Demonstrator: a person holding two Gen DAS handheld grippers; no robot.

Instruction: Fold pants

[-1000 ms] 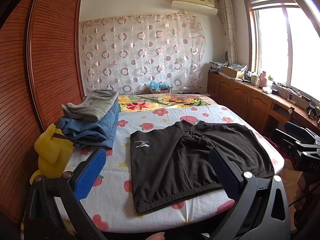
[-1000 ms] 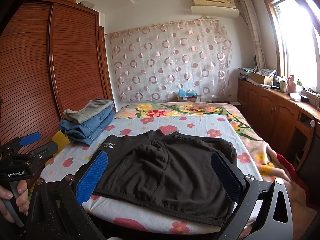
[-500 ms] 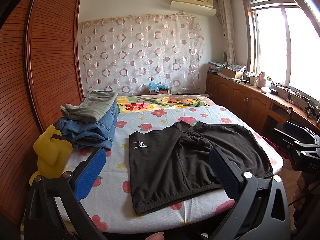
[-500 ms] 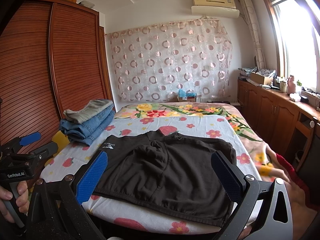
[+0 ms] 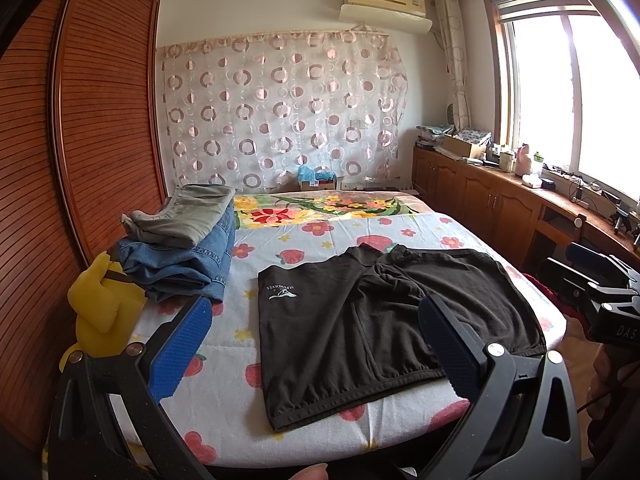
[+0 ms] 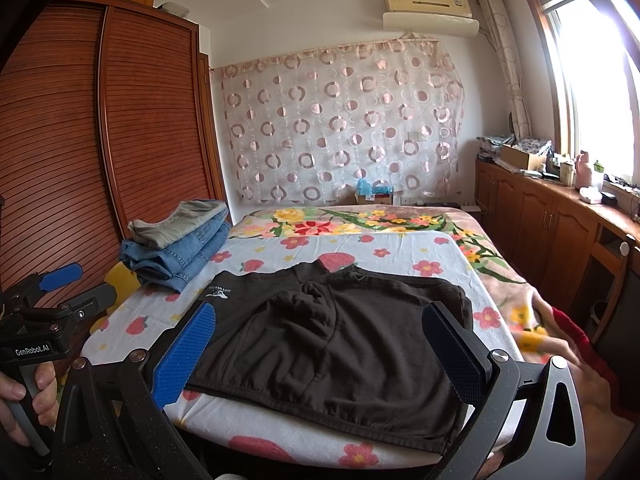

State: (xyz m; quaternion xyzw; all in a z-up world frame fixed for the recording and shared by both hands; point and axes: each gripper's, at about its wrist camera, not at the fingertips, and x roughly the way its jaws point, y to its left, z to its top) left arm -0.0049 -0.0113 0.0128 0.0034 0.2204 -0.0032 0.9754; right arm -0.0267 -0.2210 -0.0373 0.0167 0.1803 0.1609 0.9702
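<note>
Dark brown shorts (image 5: 380,324) (image 6: 340,340) with a small white logo lie spread flat on the flowered bed sheet (image 5: 224,384) (image 6: 400,252), waistband toward the near edge. My left gripper (image 5: 314,332) hovers open in front of the bed, short of the shorts, nothing between its blue pads. My right gripper (image 6: 318,340) is open too, held before the near edge with the shorts framed between its fingers. The left gripper (image 6: 56,292) also shows at the left of the right wrist view, held by a hand. The right gripper (image 5: 600,288) appears at the right of the left wrist view.
A stack of folded jeans and grey pants (image 5: 180,248) (image 6: 176,240) sits at the bed's left side by a yellow plush toy (image 5: 100,312). A wooden wardrobe (image 6: 80,140) stands on the left. Low cabinets (image 5: 500,208) run under the window on the right.
The left wrist view has shifted slightly, with the shorts sitting a little lower and left. The right gripper has barely moved. Both stay open.
</note>
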